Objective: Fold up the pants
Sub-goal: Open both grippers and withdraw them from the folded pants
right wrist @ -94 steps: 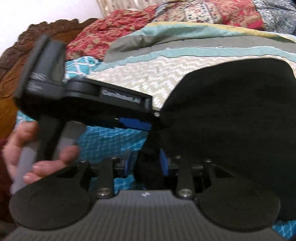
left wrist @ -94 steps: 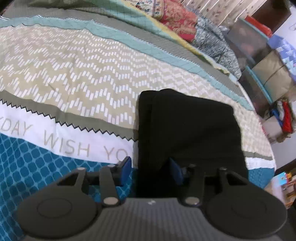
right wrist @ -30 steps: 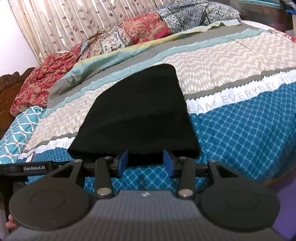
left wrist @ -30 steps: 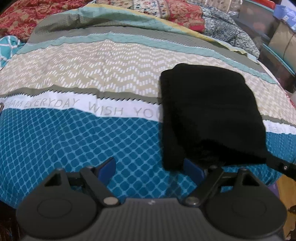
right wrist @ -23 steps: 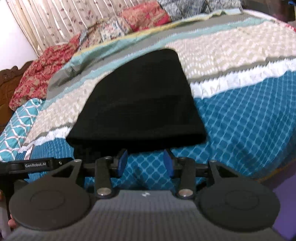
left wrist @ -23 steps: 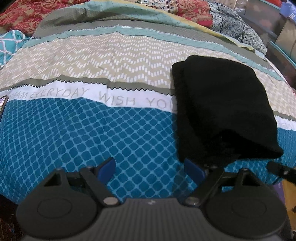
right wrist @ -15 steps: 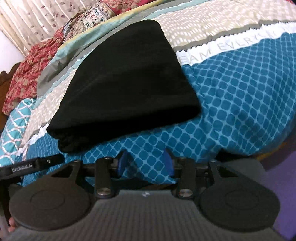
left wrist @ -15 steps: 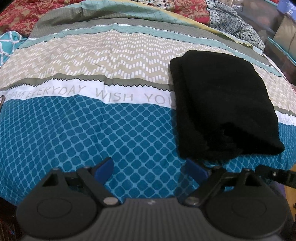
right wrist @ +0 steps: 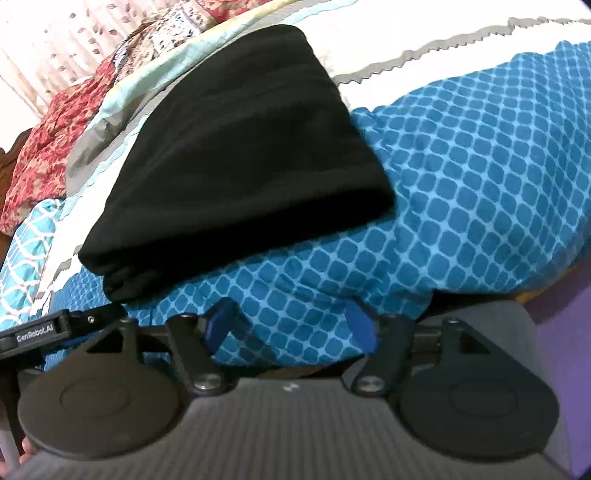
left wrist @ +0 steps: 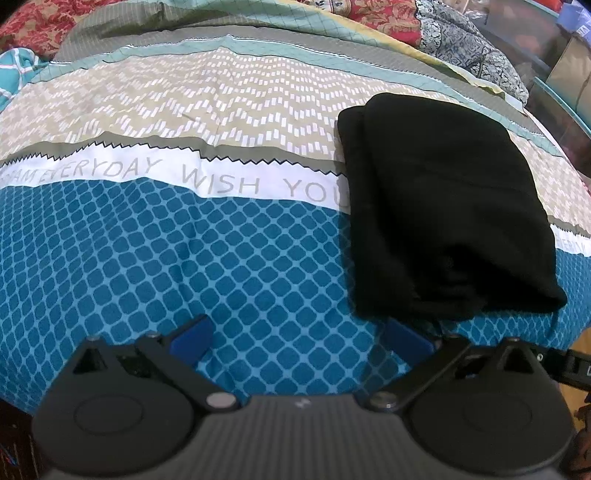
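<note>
The black pants (left wrist: 439, 206) lie folded into a thick rectangle on the bed, at the right of the left wrist view and at the upper left of the right wrist view (right wrist: 236, 147). My left gripper (left wrist: 299, 338) hangs just in front of the bundle's near left corner, its jaws opening wide with only bedspread between them. My right gripper (right wrist: 291, 325) sits lower, by the bed's front edge and short of the pants, its jaws also opening and holding nothing. The right gripper's tip (left wrist: 569, 363) shows at the left wrist view's right edge, and the left gripper's body (right wrist: 48, 328) at the right wrist view's left edge.
The bedspread (left wrist: 184, 236) has blue diamond, white lettered and beige chevron bands. Red and grey patterned quilts (left wrist: 443, 22) are heaped along the far side. Storage boxes (left wrist: 569, 66) stand beyond the bed at right. The mattress's front edge (right wrist: 480, 295) drops off near my right gripper.
Both grippers let go of the pants and opened wider. The right gripper sank toward the bed's front edge and rolled, so the pants now sit higher and further left in its view.
</note>
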Tool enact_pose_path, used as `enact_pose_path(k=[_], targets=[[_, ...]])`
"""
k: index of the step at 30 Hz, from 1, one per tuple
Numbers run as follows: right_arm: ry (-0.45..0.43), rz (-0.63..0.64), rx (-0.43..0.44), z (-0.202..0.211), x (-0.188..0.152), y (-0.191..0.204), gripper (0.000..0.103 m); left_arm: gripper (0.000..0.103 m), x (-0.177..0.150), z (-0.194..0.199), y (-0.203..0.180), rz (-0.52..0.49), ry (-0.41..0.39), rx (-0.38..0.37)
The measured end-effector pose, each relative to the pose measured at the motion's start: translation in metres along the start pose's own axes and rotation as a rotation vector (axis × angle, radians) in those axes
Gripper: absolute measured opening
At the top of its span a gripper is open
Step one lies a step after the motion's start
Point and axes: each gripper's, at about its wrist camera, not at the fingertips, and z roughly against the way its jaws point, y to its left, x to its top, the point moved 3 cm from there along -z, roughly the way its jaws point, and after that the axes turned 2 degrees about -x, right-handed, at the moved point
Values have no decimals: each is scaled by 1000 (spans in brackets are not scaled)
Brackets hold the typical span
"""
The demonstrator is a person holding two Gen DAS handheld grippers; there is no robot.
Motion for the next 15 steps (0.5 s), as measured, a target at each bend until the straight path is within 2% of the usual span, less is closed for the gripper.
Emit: enact_pose_path(k=[6, 8, 10, 15], targets=[[-24, 0, -26, 12, 0, 0, 69, 103, 0, 0, 1, 1, -5, -4], [-32, 12, 5, 20, 1, -1, 68, 103, -1, 1, 0, -1, -6, -1], [-79, 53, 22, 34, 0, 1, 68, 103, -1, 0, -1, -3, -6, 7], [-150, 162, -5, 55, -9, 8, 68, 103, -2, -1, -5, -21, -8, 31]])
